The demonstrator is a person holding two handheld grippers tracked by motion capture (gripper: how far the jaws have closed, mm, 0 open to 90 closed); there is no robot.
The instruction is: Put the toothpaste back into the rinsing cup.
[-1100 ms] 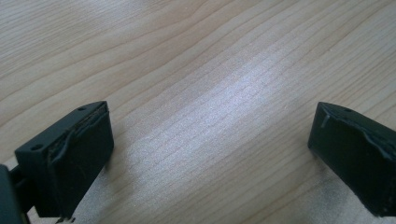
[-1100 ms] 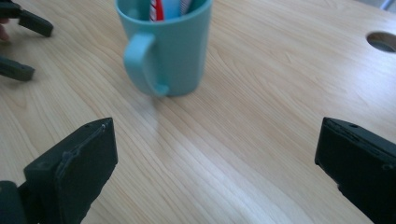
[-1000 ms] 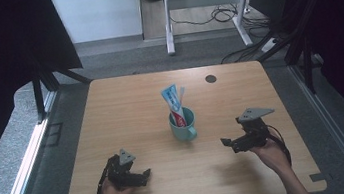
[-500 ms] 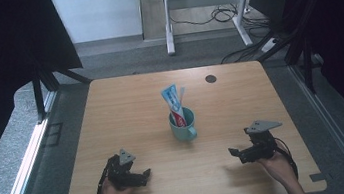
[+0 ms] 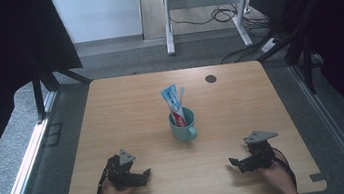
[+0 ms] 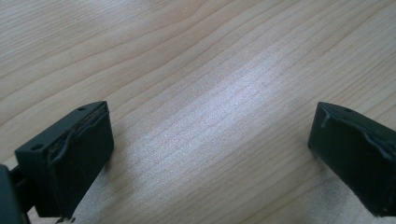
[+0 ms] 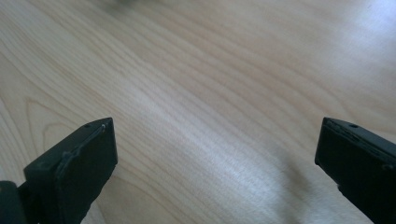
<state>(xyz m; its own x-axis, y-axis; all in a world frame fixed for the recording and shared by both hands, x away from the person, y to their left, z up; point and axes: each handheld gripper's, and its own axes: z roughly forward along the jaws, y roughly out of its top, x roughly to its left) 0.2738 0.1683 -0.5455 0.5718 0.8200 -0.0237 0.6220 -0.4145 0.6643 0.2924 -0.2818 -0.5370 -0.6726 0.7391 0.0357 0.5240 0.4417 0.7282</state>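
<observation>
We are resting both grippers on the wooden table point(image 5: 126, 113), grey floor around; left gripper point(image 5: 145, 173) and right gripper point(image 5: 232, 161) gaping wide, empty, well apart from the teal cup point(image 5: 182, 124).

My forearms run off the bottom edge of the high view. The lower part of the toothpaste tube point(image 5: 175, 107) is hidden inside the mug point(image 5: 183, 124), and its print is too small to read.

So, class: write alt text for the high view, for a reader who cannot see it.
A teal mug holding a toothpaste tube stands mid-table. Nearer the person, the left tool and right tool rest open on the wood, apart from the mug.
</observation>
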